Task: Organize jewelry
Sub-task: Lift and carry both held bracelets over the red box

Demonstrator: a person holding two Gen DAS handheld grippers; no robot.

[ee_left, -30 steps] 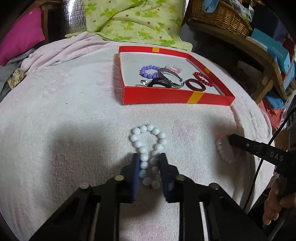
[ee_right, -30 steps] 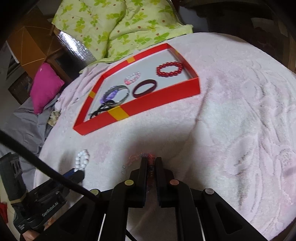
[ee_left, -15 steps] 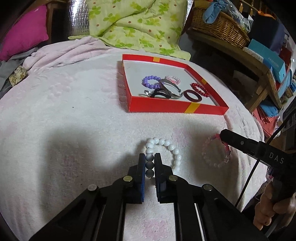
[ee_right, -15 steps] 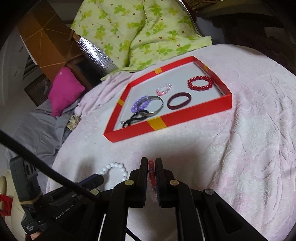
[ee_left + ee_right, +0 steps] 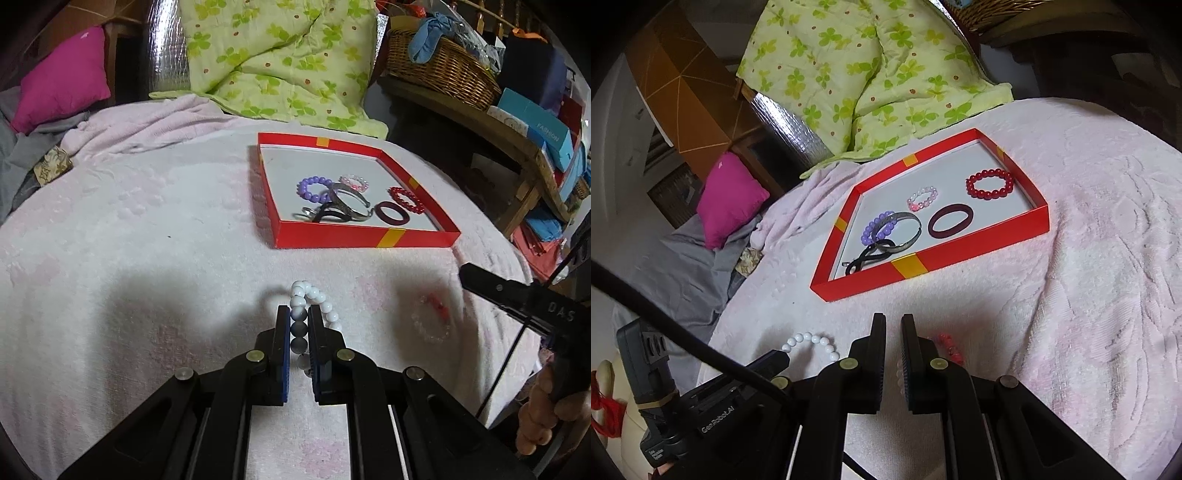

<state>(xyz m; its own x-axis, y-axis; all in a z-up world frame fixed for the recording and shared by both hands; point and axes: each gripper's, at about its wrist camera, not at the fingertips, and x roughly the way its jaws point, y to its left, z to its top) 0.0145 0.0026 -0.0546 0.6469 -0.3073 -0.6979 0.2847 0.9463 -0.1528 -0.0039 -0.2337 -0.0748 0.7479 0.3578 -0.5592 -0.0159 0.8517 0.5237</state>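
Observation:
My left gripper [image 5: 298, 314] is shut on a white bead bracelet [image 5: 317, 301] and holds it above the pink blanket; the bracelet also shows in the right wrist view [image 5: 812, 341]. My right gripper [image 5: 893, 319] has its jaws slightly apart with nothing seen between them. A clear and red bead bracelet [image 5: 432, 319] lies on the blanket below it, partly hidden behind the right finger in the right wrist view [image 5: 947, 345]. The red tray [image 5: 354, 236] [image 5: 923, 264] ahead holds purple [image 5: 313, 187], pink, red bead and dark red bracelets and a silver bangle.
A green floral quilt [image 5: 273, 62] lies behind the tray. A magenta pillow [image 5: 62, 79] is at far left. A wicker basket [image 5: 439, 66] and boxes stand on a wooden shelf at right, past the bed's edge.
My left gripper closed on the white bracelet and lifted it. My right gripper rose; the clear and red bracelet is no longer between its jaws and lies on the blanket.

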